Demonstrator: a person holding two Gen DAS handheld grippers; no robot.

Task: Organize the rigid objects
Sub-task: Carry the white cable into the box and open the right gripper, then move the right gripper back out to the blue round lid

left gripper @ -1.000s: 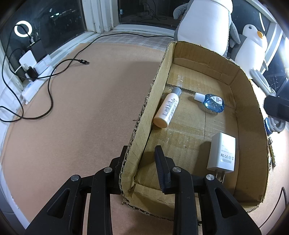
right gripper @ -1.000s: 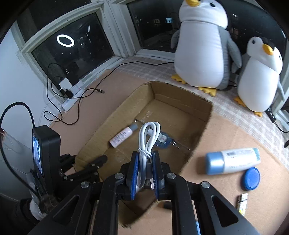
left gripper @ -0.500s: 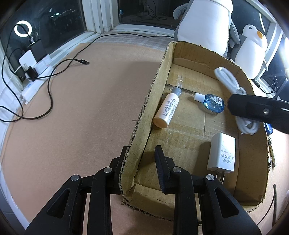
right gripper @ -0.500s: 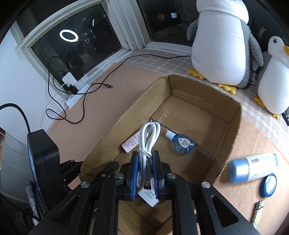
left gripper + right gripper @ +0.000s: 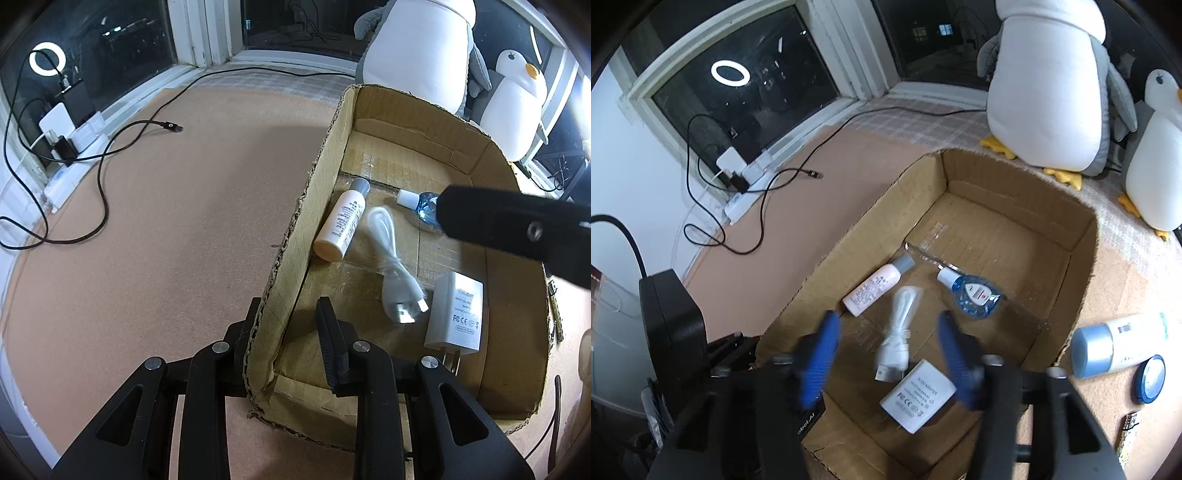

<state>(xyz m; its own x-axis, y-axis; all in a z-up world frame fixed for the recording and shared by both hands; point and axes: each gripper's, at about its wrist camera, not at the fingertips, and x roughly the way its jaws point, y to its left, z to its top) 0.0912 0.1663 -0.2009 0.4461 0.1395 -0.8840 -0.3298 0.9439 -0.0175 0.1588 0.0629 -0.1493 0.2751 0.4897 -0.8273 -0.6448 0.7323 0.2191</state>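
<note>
Broadly, the sorting stands about half done. Largest item first: the cardboard box (image 5: 1015, 221) sits on the cork-coloured worktop (image 5: 166, 221) and serves as the collection bin, with two plush penguins (image 5: 1049, 85) standing behind it and taking no part. Its near-left wall is pinched between the jaws of the left gripper (image 5: 291, 332), one finger outside the cardboard and one inside, evidently to steady it. The right gripper (image 5: 886, 354) hangs over the box interior with its blue-padded jaws spreading apart; the pads touch nothing. Below them the bundled white USB cable (image 5: 395, 266) is released, and motion blur leaves it unclear whether it has fully settled on the box floor. It is between the small pink bottle (image 5: 343, 225) and the white charger adapter (image 5: 456, 314), just beside the latter. A clear blue sanitizer bottle (image 5: 975, 295) is farther back. Four items are therefore inside. Outstanding, on the worktop to the right of the box: a white tube with a blue cap (image 5: 1115, 347), a round blue lid (image 5: 1148, 378), and a small patterned stick (image 5: 1126, 435) at the frame edge, which I cannot identify with confidence. Judgement: three pieces at least remain to be collected.
</note>
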